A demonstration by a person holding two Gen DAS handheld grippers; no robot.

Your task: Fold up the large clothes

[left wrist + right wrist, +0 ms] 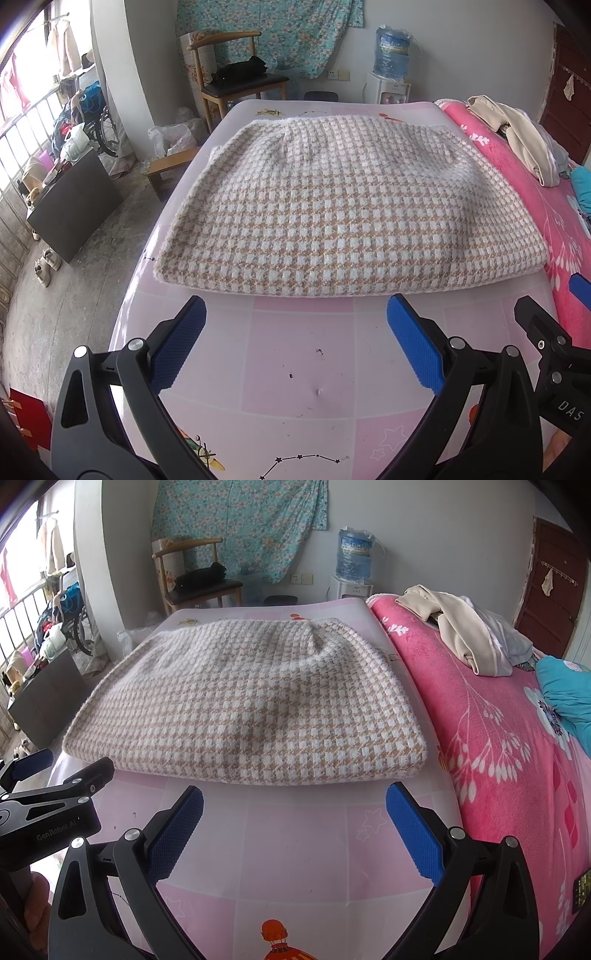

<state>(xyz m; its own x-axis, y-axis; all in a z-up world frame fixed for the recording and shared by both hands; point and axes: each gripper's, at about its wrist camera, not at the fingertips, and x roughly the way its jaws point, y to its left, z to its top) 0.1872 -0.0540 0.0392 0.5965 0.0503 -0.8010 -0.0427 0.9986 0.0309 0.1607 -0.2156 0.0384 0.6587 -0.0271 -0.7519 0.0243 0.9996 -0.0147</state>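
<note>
Fuzzy white-and-tan checked clothing (347, 206) lies folded in a flat, thick pile on the pale pink table cover with little star drawings (303, 373). It sits in the middle of the cover, and its near folded edge is close to both tools but not touching them.

The left gripper (295, 347) with blue bumpy pads is spread wide apart and has nothing between its fingers. It hangs over the bare pink cover, just in front of the pile. The right gripper (293, 829) looks the same: spread wide, with nothing in it, near the pile's right corner.

To the right of the pile lies a bright pink fluffy blanket with white flowers (498, 738). A cream-coloured crumpled jacket (454, 631) rests on its far part. A wooden chair with a dark seat (236, 77) stands far behind the table.
</note>
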